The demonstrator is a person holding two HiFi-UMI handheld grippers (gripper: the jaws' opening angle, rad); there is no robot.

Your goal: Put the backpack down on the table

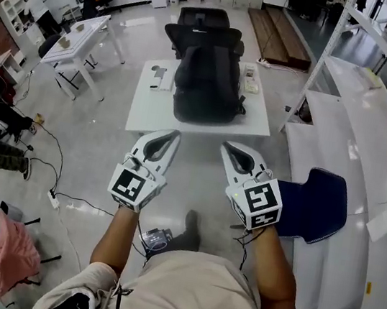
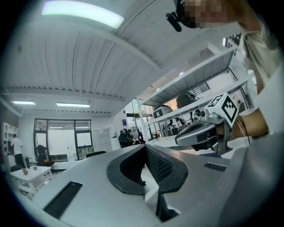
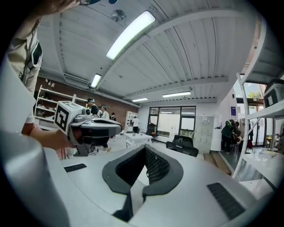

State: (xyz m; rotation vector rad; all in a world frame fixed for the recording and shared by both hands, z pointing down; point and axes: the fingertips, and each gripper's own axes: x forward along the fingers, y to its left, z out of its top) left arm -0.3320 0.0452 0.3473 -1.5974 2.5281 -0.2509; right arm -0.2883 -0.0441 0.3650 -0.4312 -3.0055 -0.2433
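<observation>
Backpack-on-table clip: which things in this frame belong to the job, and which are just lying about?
Job in hand:
- backpack, lying on the white table
- left claw and right claw, both shut, empty, short of the table

Lying about:
- black office chair behind the table
- small white item beside the backpack
- blue chair
- pink cloth on the floor

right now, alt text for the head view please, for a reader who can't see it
A black backpack lies on a white table, seen from above. Nearer the camera, the person holds the left gripper and right gripper side by side over the floor, both shut and empty, short of the table.
</observation>
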